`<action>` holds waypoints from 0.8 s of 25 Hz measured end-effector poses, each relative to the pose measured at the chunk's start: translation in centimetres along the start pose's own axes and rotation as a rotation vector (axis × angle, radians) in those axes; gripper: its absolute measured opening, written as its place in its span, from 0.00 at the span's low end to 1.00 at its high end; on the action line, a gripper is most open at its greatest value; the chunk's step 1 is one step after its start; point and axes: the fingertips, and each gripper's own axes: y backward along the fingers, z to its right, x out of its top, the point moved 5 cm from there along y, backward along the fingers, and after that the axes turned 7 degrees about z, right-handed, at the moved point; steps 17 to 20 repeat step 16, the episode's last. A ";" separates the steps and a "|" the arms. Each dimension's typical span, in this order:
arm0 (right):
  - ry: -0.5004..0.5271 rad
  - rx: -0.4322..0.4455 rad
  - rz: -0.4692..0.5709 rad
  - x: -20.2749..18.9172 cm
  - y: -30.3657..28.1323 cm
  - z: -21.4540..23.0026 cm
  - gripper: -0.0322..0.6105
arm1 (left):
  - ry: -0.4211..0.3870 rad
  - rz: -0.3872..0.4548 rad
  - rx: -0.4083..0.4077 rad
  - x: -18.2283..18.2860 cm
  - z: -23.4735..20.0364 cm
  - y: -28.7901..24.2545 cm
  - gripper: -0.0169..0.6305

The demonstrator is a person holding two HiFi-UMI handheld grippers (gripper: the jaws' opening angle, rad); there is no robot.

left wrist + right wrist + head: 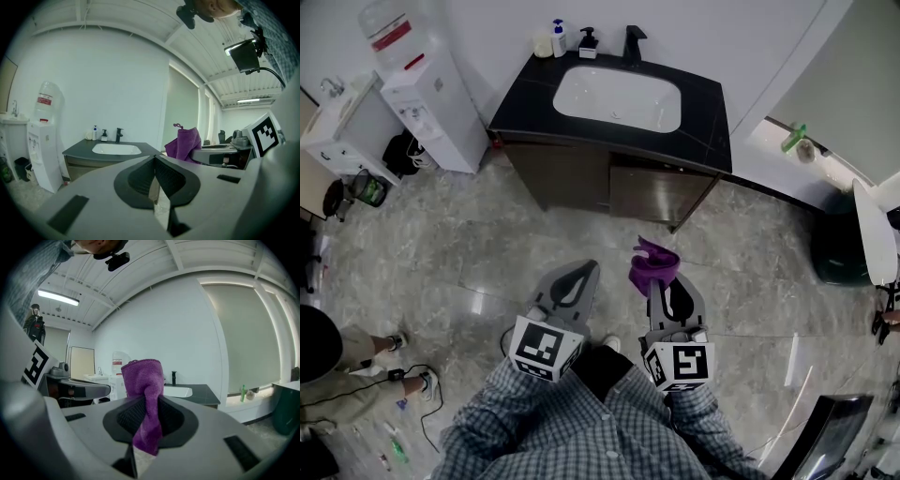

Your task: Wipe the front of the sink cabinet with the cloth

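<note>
A purple cloth [652,266] is clamped in my right gripper [668,289], bunched upright above the jaws; the right gripper view shows the cloth [146,399] pinched between the pads. My left gripper [572,281] is shut with nothing in it, its pads meeting in the left gripper view [154,177]. The dark sink cabinet [609,183] with a black top and white basin [617,97] stands ahead across a stretch of floor, well apart from both grippers. The left gripper view shows the cabinet [89,165] in the distance and the cloth [183,144] to the right.
A white water dispenser [431,98] stands left of the cabinet. Soap bottles [560,39] and a black tap [632,43] sit on the counter. A person's legs and shoes [366,361] and cables are at lower left. A dark bin [839,248] is at right.
</note>
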 end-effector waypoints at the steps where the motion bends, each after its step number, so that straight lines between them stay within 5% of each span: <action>1: 0.004 0.004 0.003 0.0 0.0 -0.1 0.17 | 0.000 0.003 0.001 0.1 0.0 0.0 0.04; 20: -0.015 -0.016 -0.006 0.1 0.3 0.0 0.17 | -0.010 0.016 0.018 0.4 -0.2 0.6 0.04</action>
